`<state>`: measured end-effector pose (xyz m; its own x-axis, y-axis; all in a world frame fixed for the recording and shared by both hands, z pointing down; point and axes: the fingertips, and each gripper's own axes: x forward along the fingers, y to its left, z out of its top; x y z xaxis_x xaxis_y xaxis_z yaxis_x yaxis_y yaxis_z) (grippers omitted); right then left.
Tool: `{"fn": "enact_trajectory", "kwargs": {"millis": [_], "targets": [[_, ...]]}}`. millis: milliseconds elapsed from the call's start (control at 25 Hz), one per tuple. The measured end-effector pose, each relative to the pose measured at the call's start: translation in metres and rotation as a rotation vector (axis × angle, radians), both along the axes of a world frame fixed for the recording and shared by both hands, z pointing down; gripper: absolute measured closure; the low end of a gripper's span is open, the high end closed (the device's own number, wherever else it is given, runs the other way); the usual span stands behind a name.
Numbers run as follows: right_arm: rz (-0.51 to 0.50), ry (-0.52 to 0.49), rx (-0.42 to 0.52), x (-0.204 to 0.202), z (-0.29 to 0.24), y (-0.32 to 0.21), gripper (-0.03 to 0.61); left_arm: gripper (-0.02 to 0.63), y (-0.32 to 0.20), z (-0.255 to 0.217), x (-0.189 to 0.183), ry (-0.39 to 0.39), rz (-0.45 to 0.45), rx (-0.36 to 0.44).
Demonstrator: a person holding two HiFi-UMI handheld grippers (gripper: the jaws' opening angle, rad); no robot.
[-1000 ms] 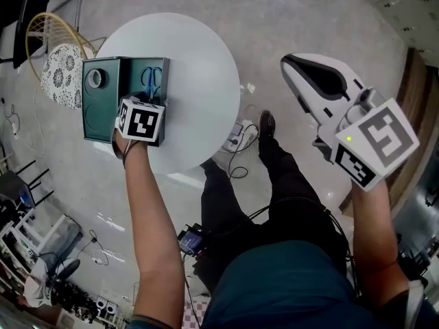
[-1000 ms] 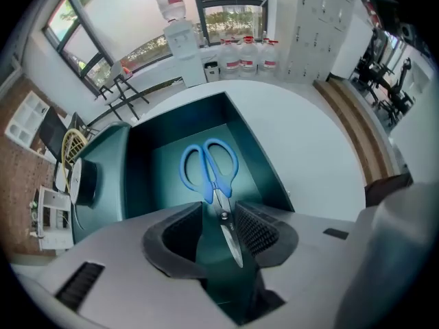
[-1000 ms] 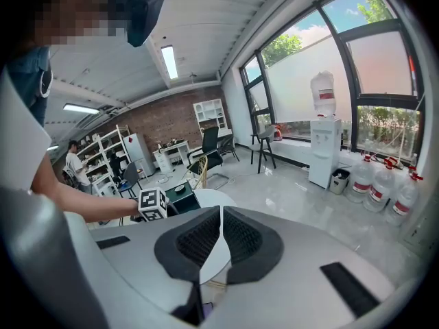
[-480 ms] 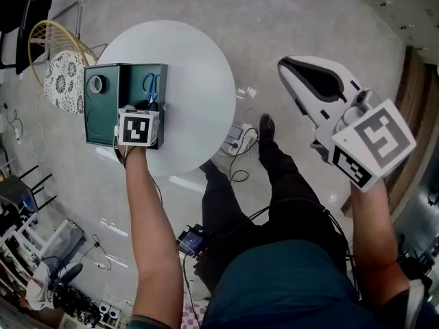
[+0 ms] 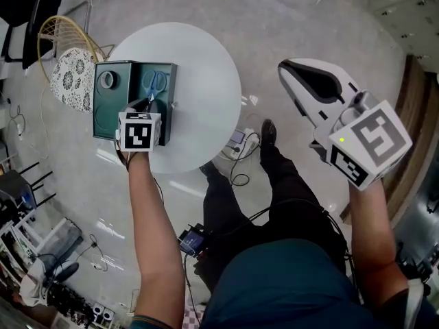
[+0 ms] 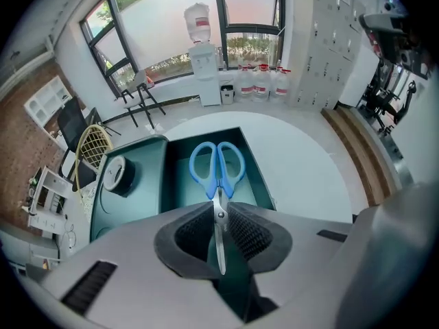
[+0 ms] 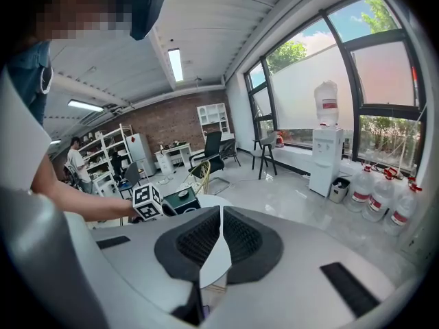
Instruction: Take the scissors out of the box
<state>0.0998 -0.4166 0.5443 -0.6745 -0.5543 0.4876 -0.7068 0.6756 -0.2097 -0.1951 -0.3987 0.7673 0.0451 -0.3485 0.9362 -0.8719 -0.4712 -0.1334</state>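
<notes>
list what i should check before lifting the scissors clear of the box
1. Grip: the left hand-held gripper has just closed its jaws on the scissors' blades: ok.
2. Scissors off the box floor: cannot tell.
3. Scissors clear of the box walls: ok.
4. Tape roll in the other compartment, apart from the scissors: ok.
5. Right hand-held gripper shut, empty, away from the table: ok.
</notes>
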Motion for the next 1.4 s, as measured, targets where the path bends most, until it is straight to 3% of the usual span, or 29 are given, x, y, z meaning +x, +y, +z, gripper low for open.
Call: {"fn": "enact_trajectory", "kwargs": {"millis": [640,1080,1400], "targets": [[-0.057,-0.01,0.108,-0.042,-0.086,0.017,0.538,0.535,-0.008,-0.178,0.005,0.139,-0.026,0.348],[-0.1,-0.018,0.202,-0.082,-0.171,0.051,0.538,0.535,0.024,-0.325,0.002,0.318,-0.03,0.562],[-0.128,-0.013,0.255,-0.105,-0.226,0.077,0.538,0.535,0.06,-0.415,-0.001,0.362,0.013,0.67]]}}
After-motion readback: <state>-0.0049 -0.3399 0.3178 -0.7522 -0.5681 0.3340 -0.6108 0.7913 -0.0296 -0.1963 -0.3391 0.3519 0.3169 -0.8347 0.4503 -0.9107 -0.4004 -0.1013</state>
